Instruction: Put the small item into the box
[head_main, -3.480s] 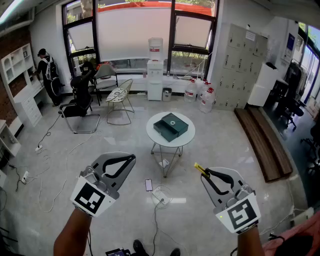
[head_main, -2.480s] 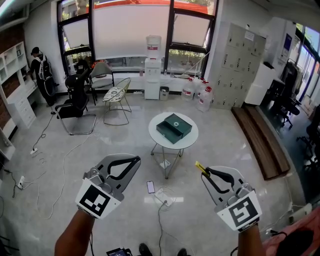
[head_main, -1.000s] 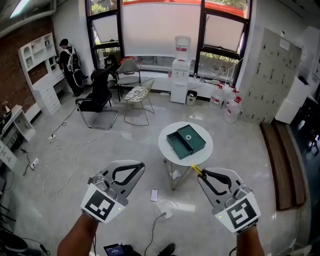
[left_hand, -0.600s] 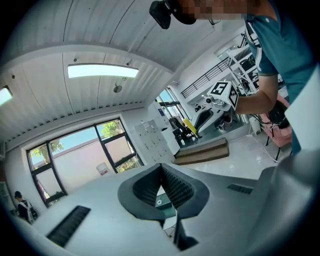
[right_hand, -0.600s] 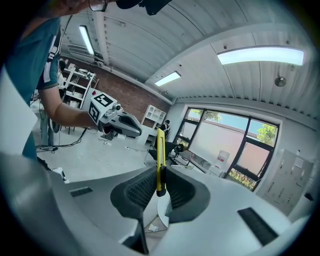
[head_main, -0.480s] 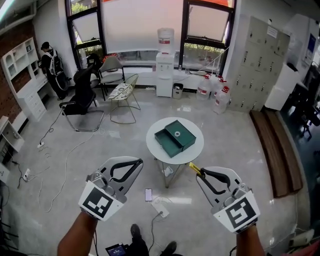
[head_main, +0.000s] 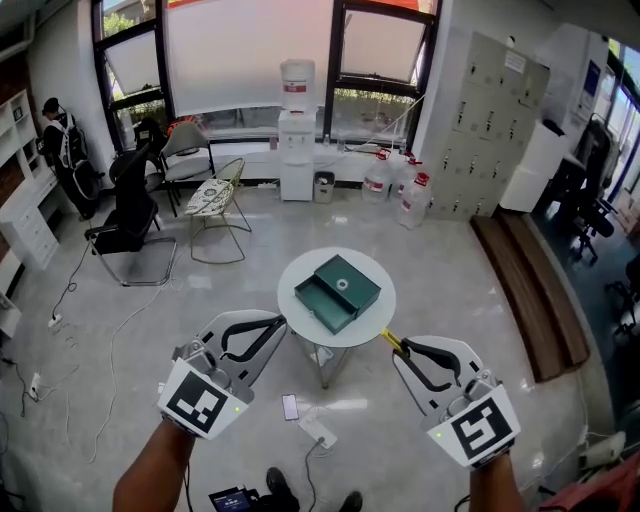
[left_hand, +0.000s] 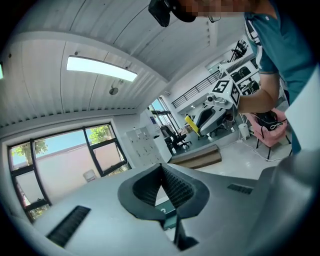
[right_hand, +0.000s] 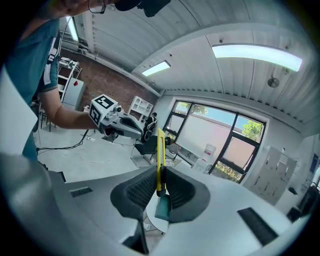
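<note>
Approach: right claw pinches slim yellow plastic stick; left claw closed, empty; dark green open box on round white counter at 12 o'clock. Next, probably: reach over box, release.

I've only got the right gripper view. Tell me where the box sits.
Observer: The green box lies on the round white table, ahead and between the two grippers.
Operator: Say whether it's open.
Observer: Its inner tray looks slid out toward the left side.
Operator: My right gripper clamps the yellow item. Report the left gripper.
Observer: The left gripper is shut, with nothing between its jaws.
</note>
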